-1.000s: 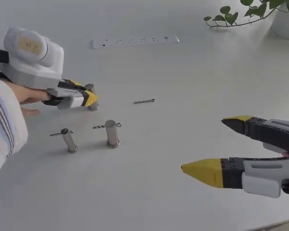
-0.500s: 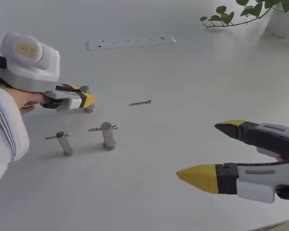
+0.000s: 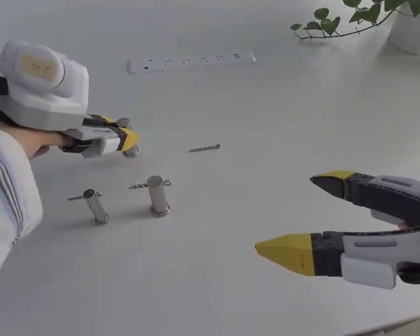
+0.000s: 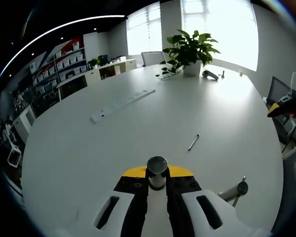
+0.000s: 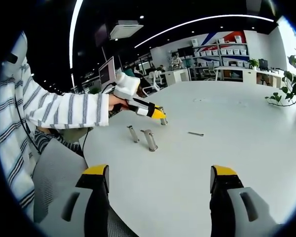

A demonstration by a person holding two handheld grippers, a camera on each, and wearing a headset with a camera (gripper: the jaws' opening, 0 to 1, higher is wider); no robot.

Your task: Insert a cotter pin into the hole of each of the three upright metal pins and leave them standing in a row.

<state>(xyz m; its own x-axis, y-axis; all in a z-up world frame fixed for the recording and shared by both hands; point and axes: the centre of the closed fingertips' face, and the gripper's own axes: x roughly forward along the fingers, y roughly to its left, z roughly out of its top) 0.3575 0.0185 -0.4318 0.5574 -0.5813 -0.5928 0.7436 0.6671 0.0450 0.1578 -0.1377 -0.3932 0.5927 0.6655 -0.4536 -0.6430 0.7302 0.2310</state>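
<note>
On the left side of the desk (image 3: 266, 105), a hand in a striped sleeve (image 3: 7, 203) holds the left gripper (image 3: 126, 140). Its yellow-tipped fingers (image 4: 138, 173) are pressed against both sides of an upright metal pin (image 3: 131, 151). In the left gripper view this gripped pin (image 4: 157, 170) stands squarely between the two jaws, with its round head just above the tips. Its foot seems to rest on the desk, though the jaws hide most of the shaft.

Nearer the desk's front edge stand two more pins, close beside each other. The thin pin (image 3: 96, 206) leans slightly and has a cotter pin through its head. To its right, the thick pin (image 3: 159, 196) stands upright with a cotter pin across its top.

To the right of the gripped pin, and apart from all three pins, a loose cotter pin (image 3: 205, 148) lies flat on the bare desk. It also shows ahead of the left jaws (image 4: 193, 142). A power strip (image 3: 191, 61) lies toward the far edge, and a plant (image 3: 350, 17) trails in at the far right corner.

By the front right corner the right gripper (image 3: 285, 213) hovers with its fingers (image 5: 96, 173) spread wide and nothing between them. It is well apart from the pins and the loose cotter pin.
</note>
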